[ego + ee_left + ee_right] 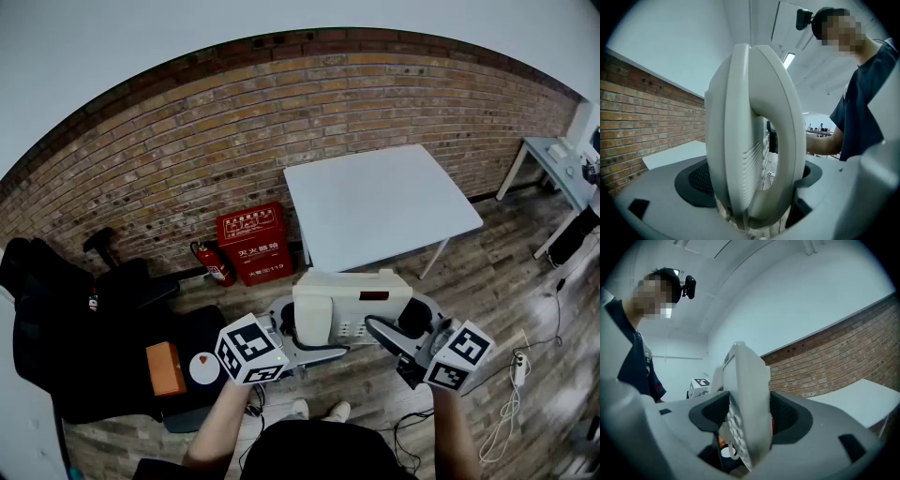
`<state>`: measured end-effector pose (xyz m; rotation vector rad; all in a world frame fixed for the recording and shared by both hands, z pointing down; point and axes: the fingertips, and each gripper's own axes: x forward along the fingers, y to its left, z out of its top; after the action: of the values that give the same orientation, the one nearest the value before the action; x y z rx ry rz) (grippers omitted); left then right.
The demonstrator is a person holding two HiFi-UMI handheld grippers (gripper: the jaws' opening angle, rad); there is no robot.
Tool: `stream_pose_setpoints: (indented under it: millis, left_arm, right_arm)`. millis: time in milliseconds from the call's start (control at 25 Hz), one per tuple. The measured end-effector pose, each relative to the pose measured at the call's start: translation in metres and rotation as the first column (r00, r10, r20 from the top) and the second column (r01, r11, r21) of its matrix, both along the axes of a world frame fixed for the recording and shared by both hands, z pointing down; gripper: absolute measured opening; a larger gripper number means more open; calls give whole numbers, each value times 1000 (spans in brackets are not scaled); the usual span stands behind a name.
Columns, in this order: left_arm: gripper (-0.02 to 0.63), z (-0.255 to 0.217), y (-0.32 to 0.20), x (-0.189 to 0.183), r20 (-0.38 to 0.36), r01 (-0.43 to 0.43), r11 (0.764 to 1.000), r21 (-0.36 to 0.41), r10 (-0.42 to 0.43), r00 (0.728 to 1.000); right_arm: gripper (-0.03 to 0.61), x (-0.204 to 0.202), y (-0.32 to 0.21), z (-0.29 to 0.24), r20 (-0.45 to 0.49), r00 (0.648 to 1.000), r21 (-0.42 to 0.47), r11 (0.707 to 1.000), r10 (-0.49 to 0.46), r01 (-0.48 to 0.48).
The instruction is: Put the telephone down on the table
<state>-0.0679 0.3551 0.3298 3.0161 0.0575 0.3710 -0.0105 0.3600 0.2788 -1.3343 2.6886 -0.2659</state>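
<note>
The telephone (349,302) hangs in the air between the two grippers, above the wooden floor (487,281) and just short of the white table (380,202), not touching it. The left gripper (305,336) is clamped on the end that carries the handset (783,117), and the right gripper (405,323) is clamped on the end with the keypad (735,427). In each gripper view the dark pads press against the casing from both sides. The casing fills the middle of both gripper views and blocks most of what lies past the jaws. From the head view its underside is hidden, and the jaws cover its two ends. The handset seems to sit in its cradle, though the close, distorted view leaves that uncertain. The table's top is bare, and only some of its legs show beneath it. Behind it runs a brick wall (187,159), with a red cabinet (251,242) and a fire extinguisher (214,262) at its foot. At the left edge is a dark heap that is hard to make out, with an orange box (166,367) on it. A second table (562,159) is cut off at the right edge, and a power strip (517,368) lies on the floor.
</note>
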Motion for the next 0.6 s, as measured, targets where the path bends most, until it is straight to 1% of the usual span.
stream_pose_setpoints:
  millis: [280,600]
  left_arm:
    - [463,2,5,7,4,10,1000,-9,-10,1000]
    - [463,8,5,17,10,20,1000,-9,-20,1000]
  right_arm:
    - [261,7,4,-1,4,1000,18,1000,5,-5]
    - [262,18,4,6,15,1000,16,1000,-2,2]
